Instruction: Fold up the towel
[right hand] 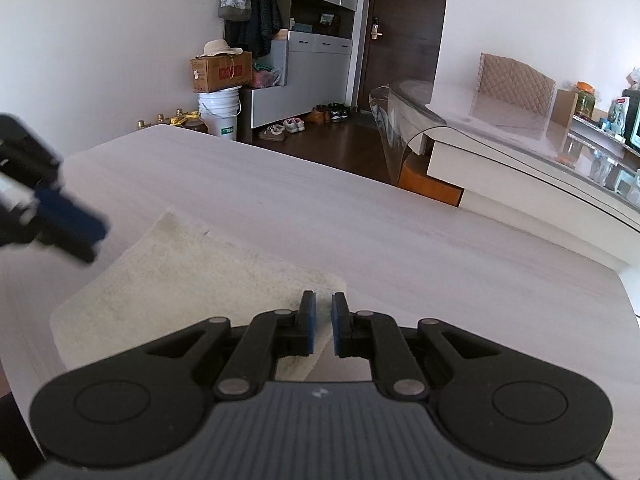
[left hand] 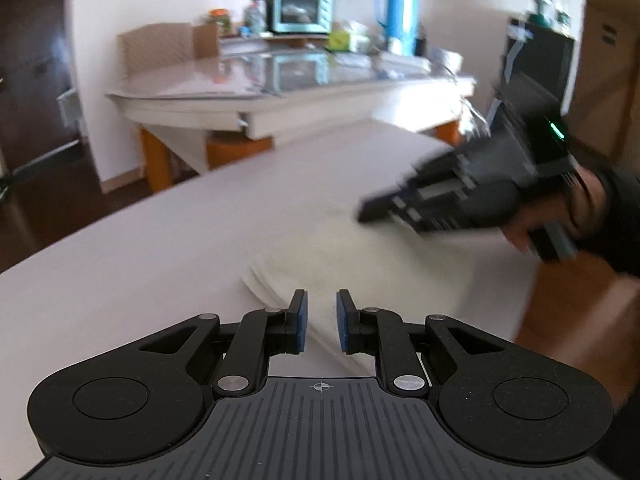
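A cream towel (right hand: pixel 180 280) lies folded flat on the pale wooden table (right hand: pixel 360 220). In the left wrist view the towel (left hand: pixel 360 256) is blurred and its layered edge shows near my fingertips. My left gripper (left hand: pixel 321 320) hovers over the towel's near edge, jaws slightly apart with nothing between them. My right gripper (right hand: pixel 323 320) sits over the towel's right corner, jaws narrowly apart and empty. The right gripper also shows blurred in the left wrist view (left hand: pixel 372 212), above the towel. The left gripper shows at the left edge of the right wrist view (right hand: pixel 76 236).
A glass-topped side table (left hand: pixel 280 76) stands beyond the work table with a teal toaster oven (left hand: pixel 302 10) and a blue jug (left hand: pixel 396 12). A white bucket (right hand: pixel 220 116), a cardboard box and shoes sit by the far wall.
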Tool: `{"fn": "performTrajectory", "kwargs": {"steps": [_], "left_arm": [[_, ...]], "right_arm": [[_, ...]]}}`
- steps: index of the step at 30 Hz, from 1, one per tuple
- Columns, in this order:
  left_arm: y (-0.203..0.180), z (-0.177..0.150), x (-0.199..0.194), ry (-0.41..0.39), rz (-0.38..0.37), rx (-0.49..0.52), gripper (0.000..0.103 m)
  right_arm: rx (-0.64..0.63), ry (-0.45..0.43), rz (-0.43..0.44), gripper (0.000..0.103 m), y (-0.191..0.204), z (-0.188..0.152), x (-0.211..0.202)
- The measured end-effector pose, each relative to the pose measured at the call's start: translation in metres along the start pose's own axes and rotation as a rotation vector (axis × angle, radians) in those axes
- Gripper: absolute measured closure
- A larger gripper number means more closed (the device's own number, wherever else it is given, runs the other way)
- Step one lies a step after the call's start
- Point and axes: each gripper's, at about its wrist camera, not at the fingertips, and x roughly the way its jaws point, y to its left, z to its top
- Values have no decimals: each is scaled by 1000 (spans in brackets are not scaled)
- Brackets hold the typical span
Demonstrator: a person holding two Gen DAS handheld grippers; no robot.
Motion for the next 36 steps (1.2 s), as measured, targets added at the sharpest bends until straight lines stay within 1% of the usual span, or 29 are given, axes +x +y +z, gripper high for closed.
{"fn": "performTrajectory", "kwargs": {"steps": [4,5,7,9,10,12,18,22,23,25,29,31,36], "left_arm": [[3,6,23,22,10,5,87],[3,7,29,29,29,16,87],[6,7,33,29,43,7,87],[13,7,38,26,55,-24,86],[15,6,39,28,61,-27,81],[20,3,43,24,62,-54,79],[23,3,37,10,66,-87,78],[19,2,19,-26,95,-89,77],[14,2,11,-39,91,-84,77],[-1,-1,2,-48,50,-72,77],[-25,-13,2,-23,-7,-42,77],[-26,-17,7,-12,-6,-56,77],[-28,-25,9,-24,6,-73,77]], "right_arm": [[-4,0,-7,92,3,0,-3],[-4,-1,-7,92,3,0,-1],[-2,-1,-6,92,1,3,4],[-5,-1,-6,92,1,4,5],[-3,-1,-6,92,3,4,6],[3,-2,-7,92,6,4,8],[33,-12,2,92,-4,6,-2],[120,-61,33,92,-15,9,-26],[123,-66,50,91,-13,8,-32],[116,-72,89,91,-8,5,-43],[79,-54,127,91,3,-3,-55],[69,-37,130,91,6,-8,-57],[69,-7,115,91,5,-18,-58]]}}
